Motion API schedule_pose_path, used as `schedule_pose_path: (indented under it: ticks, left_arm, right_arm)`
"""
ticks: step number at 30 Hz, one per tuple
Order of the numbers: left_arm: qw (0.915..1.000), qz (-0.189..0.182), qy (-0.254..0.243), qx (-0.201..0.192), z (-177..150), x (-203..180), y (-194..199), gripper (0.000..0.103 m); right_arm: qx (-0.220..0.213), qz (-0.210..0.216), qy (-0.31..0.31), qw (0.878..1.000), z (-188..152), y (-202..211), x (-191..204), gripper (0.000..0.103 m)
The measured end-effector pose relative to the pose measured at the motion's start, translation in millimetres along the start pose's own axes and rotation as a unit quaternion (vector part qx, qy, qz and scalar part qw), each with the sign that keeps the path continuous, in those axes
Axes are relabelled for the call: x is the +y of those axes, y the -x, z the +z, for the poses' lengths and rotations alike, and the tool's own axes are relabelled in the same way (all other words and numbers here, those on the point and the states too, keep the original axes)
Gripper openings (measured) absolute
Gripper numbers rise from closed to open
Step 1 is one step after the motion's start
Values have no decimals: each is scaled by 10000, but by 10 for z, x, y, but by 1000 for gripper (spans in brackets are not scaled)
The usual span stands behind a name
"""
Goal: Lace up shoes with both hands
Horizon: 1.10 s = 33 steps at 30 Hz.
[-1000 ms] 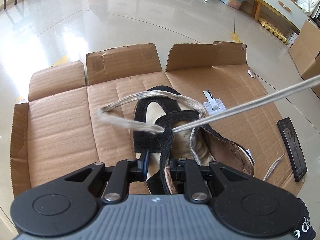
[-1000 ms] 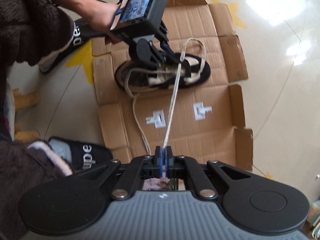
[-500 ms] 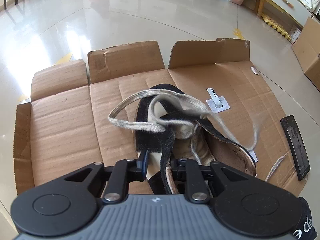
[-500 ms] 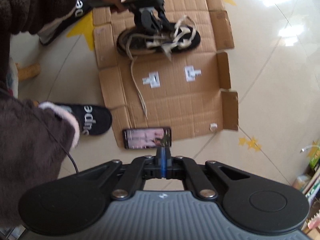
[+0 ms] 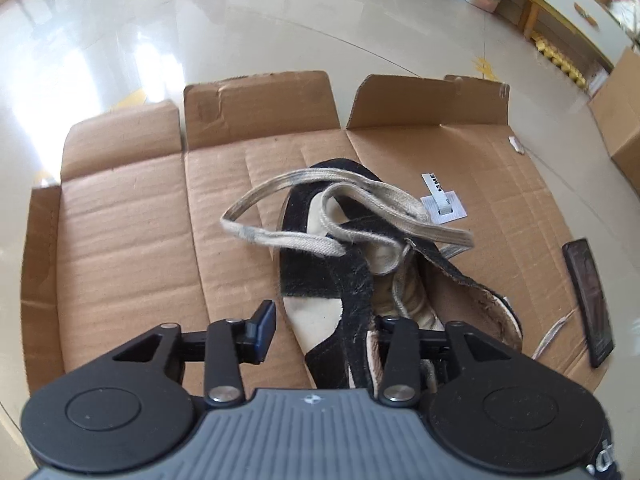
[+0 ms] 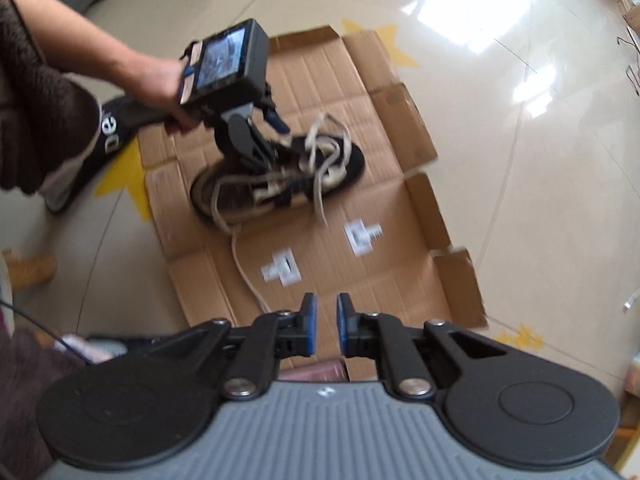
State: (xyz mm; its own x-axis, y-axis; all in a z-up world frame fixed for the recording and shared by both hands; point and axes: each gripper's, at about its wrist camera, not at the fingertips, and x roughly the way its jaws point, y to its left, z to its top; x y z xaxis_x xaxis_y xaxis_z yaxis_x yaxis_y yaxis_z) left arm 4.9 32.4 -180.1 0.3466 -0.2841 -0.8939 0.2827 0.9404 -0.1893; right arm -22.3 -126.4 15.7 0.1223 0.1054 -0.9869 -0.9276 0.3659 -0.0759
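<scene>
A: Bright daylight; white glare pools on the glossy floor tiles [image 6: 476, 36], upper right in the right wrist view and upper left on the tiles in the left wrist view.

B: Sharpness?

A: Left wrist view is crisp. Right wrist view is motion-smeared over the cardboard [image 6: 384, 280] and shoe [image 6: 280, 176]. Fisheye bends both frames' edges; corners go black.

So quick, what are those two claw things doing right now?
Left gripper: jaws opening, shoe between them, not clamped.
Right gripper: jaws opening, nothing between them.
</scene>
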Motion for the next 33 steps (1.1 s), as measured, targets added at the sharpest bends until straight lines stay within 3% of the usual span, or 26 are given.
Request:
schedule_pose_path:
  ticks: [7,16,24,26,27,28,33]
  left_arm:
    - [9997,54,-224,17,15,-65,-28,41]
    - [9997,-223,86,81,19,58,-84,41]
    - [9993,-358,63,88,19,97,-102,42]
    - [9993,-351,24,104,16,90,-111,43]
    - [9994,-343,12,103,14,85,-115,43]
    - [9994,-334,3,100,13,81,-117,43]
    - [9996,-250,157,39,-2,93,-138,47]
  right_arm:
    - [-400,423,-193,9981,378,-749,-65,17]
    - [-416,705,-339,9961,727,-1460,-137,17]
    - [-291,870,-505,9945,877,-1927,-213,18]
    - [-247,914,-540,9940,898,-1996,-220,18]
    - [-224,936,-561,9938,907,-2003,-230,14]
    - [-204,940,-490,9942,907,-1997,-231,2]
    - [-45,1383,-94,9903,859,-1817,-163,1]
